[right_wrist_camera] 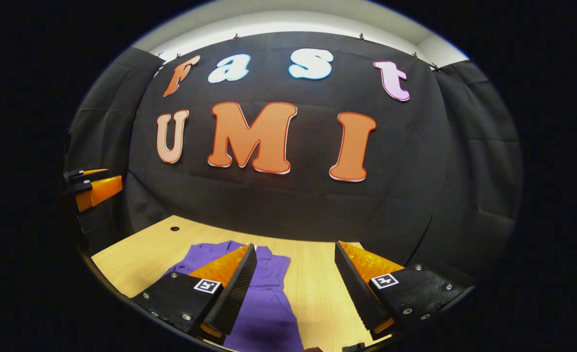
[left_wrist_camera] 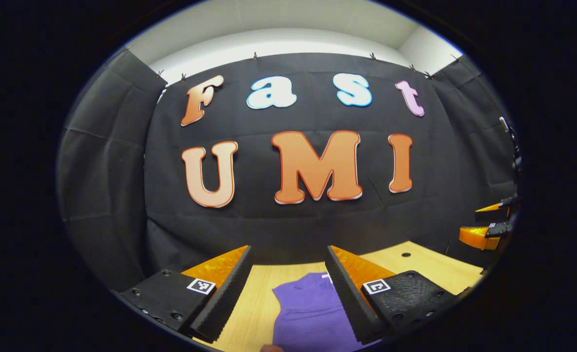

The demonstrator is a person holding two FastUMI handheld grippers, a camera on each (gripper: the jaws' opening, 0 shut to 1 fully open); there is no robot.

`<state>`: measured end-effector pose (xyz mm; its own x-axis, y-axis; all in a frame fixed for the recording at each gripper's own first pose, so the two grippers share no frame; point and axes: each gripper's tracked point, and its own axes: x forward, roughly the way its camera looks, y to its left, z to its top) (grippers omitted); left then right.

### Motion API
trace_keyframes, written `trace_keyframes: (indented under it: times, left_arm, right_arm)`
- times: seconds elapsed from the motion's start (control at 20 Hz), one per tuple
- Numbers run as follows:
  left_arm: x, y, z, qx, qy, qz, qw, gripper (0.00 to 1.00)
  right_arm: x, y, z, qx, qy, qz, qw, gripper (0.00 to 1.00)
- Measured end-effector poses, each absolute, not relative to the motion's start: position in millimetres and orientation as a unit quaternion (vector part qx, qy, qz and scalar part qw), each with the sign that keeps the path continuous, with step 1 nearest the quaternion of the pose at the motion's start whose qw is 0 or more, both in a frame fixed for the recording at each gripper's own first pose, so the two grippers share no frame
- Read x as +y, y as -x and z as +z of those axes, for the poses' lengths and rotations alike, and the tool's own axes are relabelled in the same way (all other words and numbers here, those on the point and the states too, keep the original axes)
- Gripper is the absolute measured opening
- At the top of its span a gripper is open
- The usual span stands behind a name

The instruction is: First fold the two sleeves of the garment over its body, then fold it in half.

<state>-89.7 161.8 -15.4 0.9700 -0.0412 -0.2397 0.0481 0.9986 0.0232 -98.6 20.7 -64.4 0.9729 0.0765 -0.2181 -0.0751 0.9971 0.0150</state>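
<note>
A purple garment (left_wrist_camera: 308, 313) lies flat on the light wooden table (left_wrist_camera: 259, 298), its collar end toward the back wall. In the left gripper view, my left gripper (left_wrist_camera: 288, 283) is held open above the table, with the garment showing between and below its fingers. In the right gripper view the same garment (right_wrist_camera: 264, 303) lies at lower left, partly hidden by my left finger. My right gripper (right_wrist_camera: 295, 278) is open above the garment's right edge and bare table (right_wrist_camera: 317, 288). Neither gripper holds anything. The right gripper (left_wrist_camera: 488, 230) appears at the far right of the left gripper view, and the left gripper (right_wrist_camera: 93, 188) at the far left of the right gripper view.
The black cloth wall (left_wrist_camera: 293, 220) stands just behind the table's far edge. A small round hole (left_wrist_camera: 406, 254) is in the tabletop near the back; the same hole (right_wrist_camera: 174, 228) shows in the right gripper view. Bare wood lies right of the garment.
</note>
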Motion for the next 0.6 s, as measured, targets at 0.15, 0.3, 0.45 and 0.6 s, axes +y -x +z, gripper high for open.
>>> trace_keyframes:
  times: [0.15, 0.3, 0.45, 0.6]
  left_arm:
    - [163, 109, -67, 0.182, -0.011, -0.036, 0.983, 0.93]
    - [169, 130, -127, 0.269, -0.006, -0.037, 0.962, 0.94]
    - [177, 159, -181, 0.351, -0.005, -0.034, 0.936, 0.94]
    - [176, 190, -234, 0.419, -0.009, -0.039, 0.907, 0.95]
  right_arm:
    - [26, 121, -114, 0.18, -0.012, 0.045, 0.982, 0.95]
    - [34, 145, -168, 0.258, -0.025, 0.054, 0.964, 0.97]
    - [39, 167, -223, 0.332, -0.044, 0.058, 0.941, 0.97]
    - [33, 183, -268, 0.384, -0.056, 0.048, 0.92, 0.97]
